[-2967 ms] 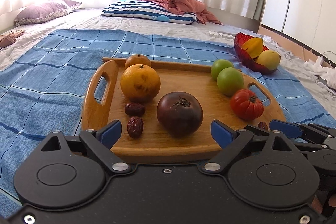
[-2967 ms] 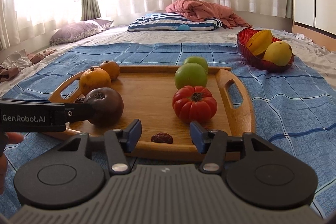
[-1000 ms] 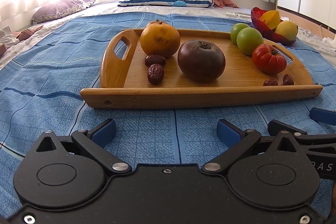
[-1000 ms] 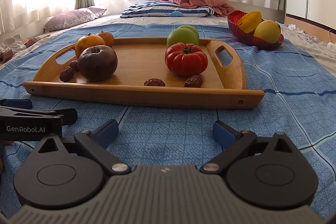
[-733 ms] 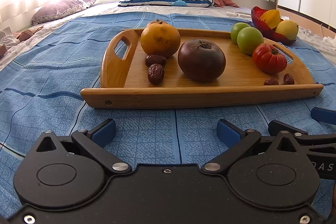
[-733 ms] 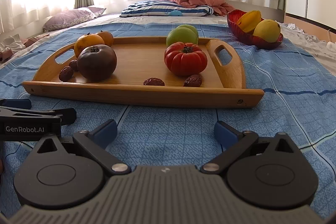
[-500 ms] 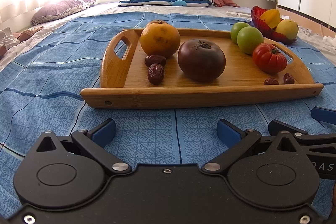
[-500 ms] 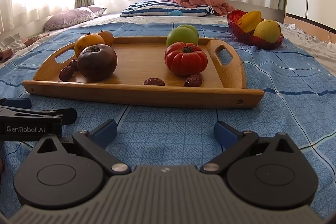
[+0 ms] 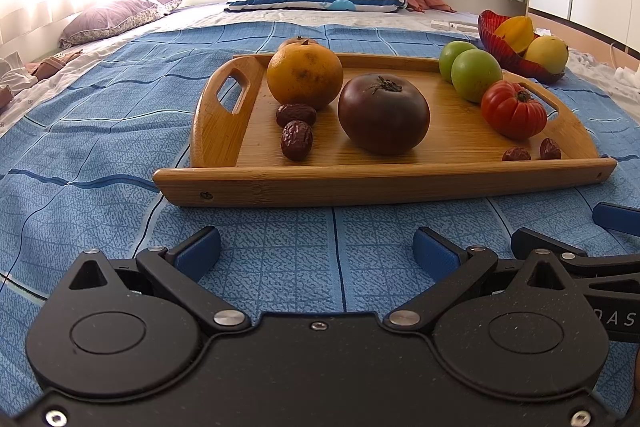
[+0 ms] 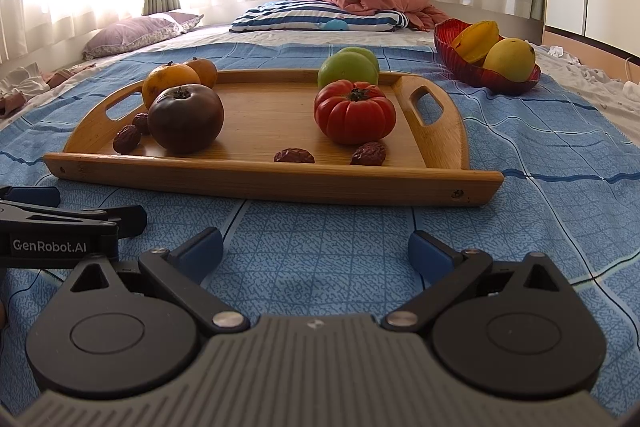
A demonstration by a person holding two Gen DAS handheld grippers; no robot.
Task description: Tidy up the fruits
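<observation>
Bed cover (image 9: 100,115): blue checked cloth under everything I see.
Tray (image 9: 376,183): wooden, at 12 o'clock from both my grippers, lying on the cover.
Red bowl (image 10: 452,47): at 1 o'clock beyond the tray, holding yellow fruit.
Left gripper (image 9: 316,247): I hold it wide open and empty, short of the tray.
Right gripper (image 10: 316,247): likewise wide open, empty.
Dark tomato (image 9: 384,113): tray centre-left.
Orange (image 9: 305,75): at its 10 o'clock.
Red tomato (image 10: 355,111): tray right.
Green fruits (image 10: 348,67): behind it.
Dates (image 9: 296,139): small, near the front rim.

Left gripper (image 9: 316,251) and right gripper (image 10: 315,251), jaws spread, empty.
</observation>
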